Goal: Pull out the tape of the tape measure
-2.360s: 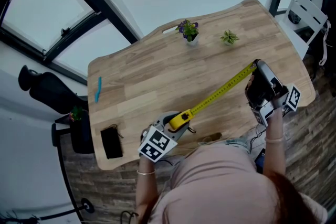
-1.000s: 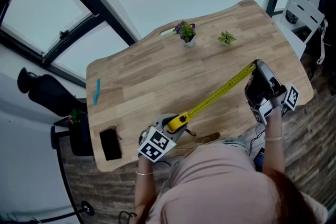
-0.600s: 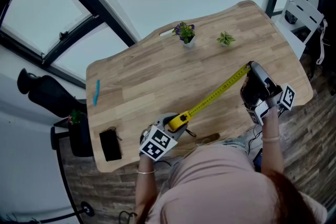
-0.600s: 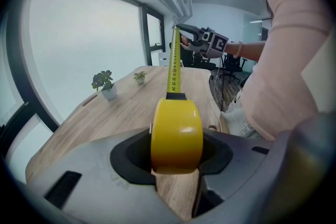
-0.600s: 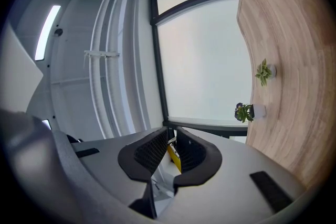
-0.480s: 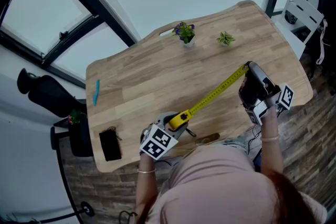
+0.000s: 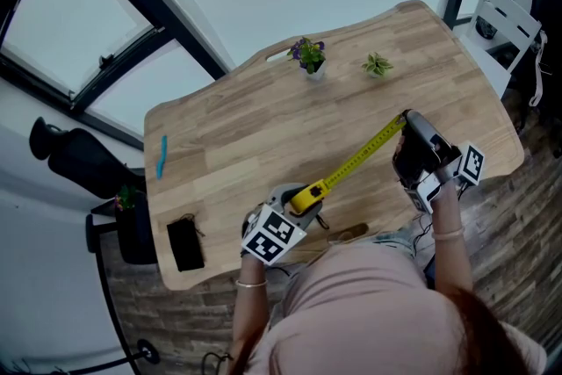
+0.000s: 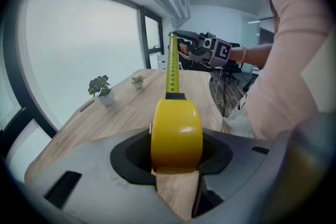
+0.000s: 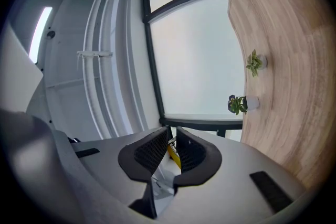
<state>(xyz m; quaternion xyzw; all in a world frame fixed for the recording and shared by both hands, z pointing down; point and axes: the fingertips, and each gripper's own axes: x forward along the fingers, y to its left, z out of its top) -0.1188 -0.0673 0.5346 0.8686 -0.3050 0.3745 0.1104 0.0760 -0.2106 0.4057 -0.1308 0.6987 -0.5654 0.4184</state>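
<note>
My left gripper [image 7: 303, 201] is shut on the yellow tape measure case [image 7: 305, 196] near the table's front edge; in the left gripper view the case [image 8: 176, 131] fills the gap between the jaws. The yellow tape [image 7: 356, 159] runs up and to the right from the case, above the table, to my right gripper [image 7: 407, 118]. That gripper is shut on the tape's end, which shows as a yellow sliver [image 9: 174, 155] between its dark pads. The left gripper view shows the tape [image 8: 171, 68] rising to the right gripper [image 8: 177, 36], held up in the air.
The wooden table [image 7: 246, 127] carries two small potted plants [image 7: 308, 54] [image 7: 378, 64] at its far edge, a blue pen [image 7: 162, 154] at the left and a black flat object [image 7: 185, 243] at the front left corner. A white chair [image 7: 509, 22] stands at the right.
My right gripper has moved left and toward me with the tape's end, so the stretch of tape showing is shorter. The left gripper with the case has shifted slightly right.
</note>
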